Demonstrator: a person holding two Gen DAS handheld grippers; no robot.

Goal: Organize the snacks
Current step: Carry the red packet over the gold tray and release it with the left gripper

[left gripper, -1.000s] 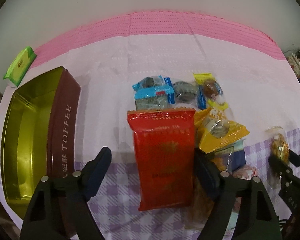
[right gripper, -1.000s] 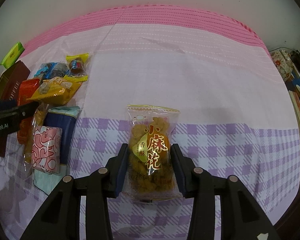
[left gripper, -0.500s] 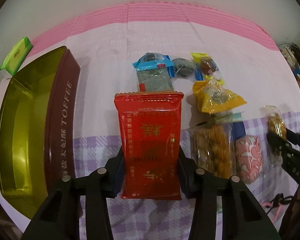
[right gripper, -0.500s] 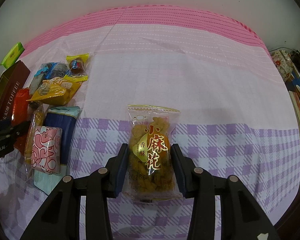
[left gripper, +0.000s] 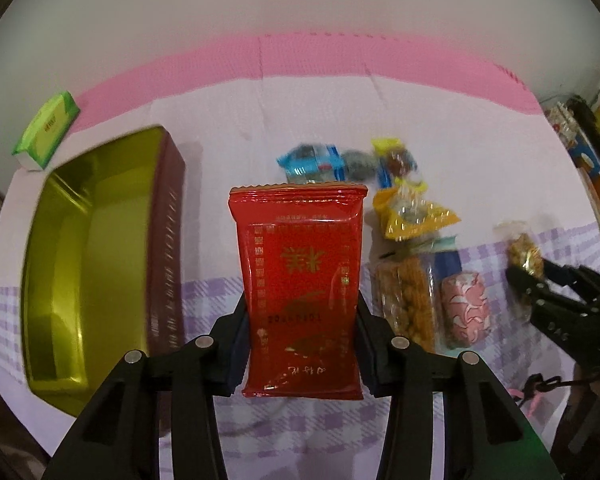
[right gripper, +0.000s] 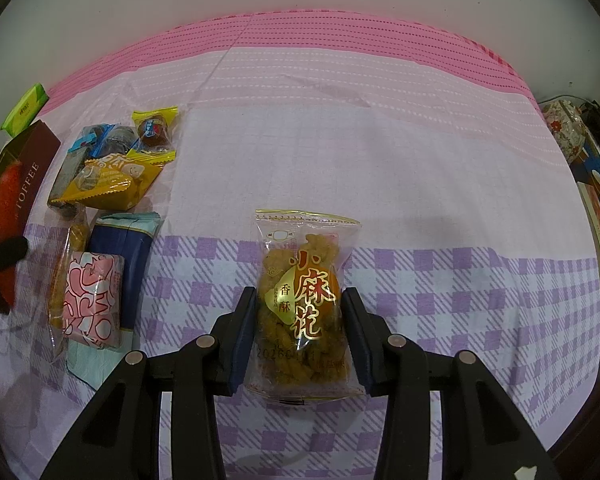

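My left gripper (left gripper: 300, 344) is shut on a red snack packet (left gripper: 300, 280) and holds it above the cloth, just right of the open gold-lined toffee tin (left gripper: 80, 248). My right gripper (right gripper: 300, 332) is shut on a clear packet of fried twists (right gripper: 302, 300) over the purple check cloth; it also shows at the right of the left wrist view (left gripper: 540, 284). A pile of snacks lies between: a yellow packet (left gripper: 416, 216), blue packets (left gripper: 312, 162), a pink patterned packet (left gripper: 466, 312) and a clear twist packet (left gripper: 406, 304).
A green box (left gripper: 46, 130) lies behind the tin at the table's far left. The tin shows at the left edge of the right wrist view (right gripper: 20, 176). Boxes and clutter (right gripper: 580, 160) stand past the table's right edge. Pink cloth (right gripper: 340, 40) covers the far side.
My left gripper closed on the red packet and lifted it off the pile, moving up and toward the tin. My right gripper has stayed still with the twist packet.
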